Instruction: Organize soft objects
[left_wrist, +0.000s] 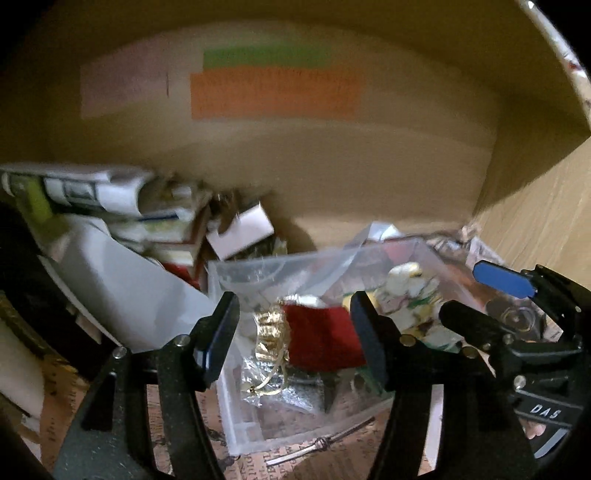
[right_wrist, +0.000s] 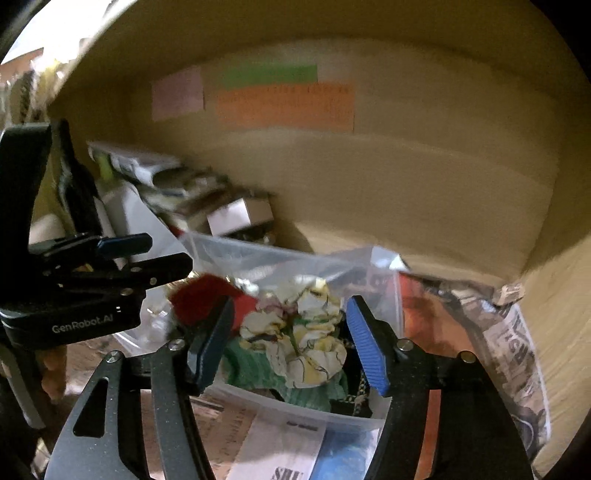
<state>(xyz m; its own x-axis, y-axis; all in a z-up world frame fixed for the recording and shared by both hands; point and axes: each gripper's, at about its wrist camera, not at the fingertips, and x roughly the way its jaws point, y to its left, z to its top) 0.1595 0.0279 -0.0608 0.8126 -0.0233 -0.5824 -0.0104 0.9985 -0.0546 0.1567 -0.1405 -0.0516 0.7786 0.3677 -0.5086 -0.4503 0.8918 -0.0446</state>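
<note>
Both tongs stand wide open and hold nothing, above a clear plastic box (left_wrist: 236, 413) that lies on printed newspaper (right_wrist: 517, 354) near the cardboard wall (left_wrist: 332, 177). Left of the box is a pile of small cartons (left_wrist: 166, 229); inside it, the left tongs (left_wrist: 293, 338) hang over a red velvet pouch (left_wrist: 321, 339) beside gold foil (left_wrist: 267, 332). Further right in the box, the right tongs (right_wrist: 288, 343) hang over a crumpled floral cloth (right_wrist: 310, 343) on a green knit piece (right_wrist: 251, 369).
</note>
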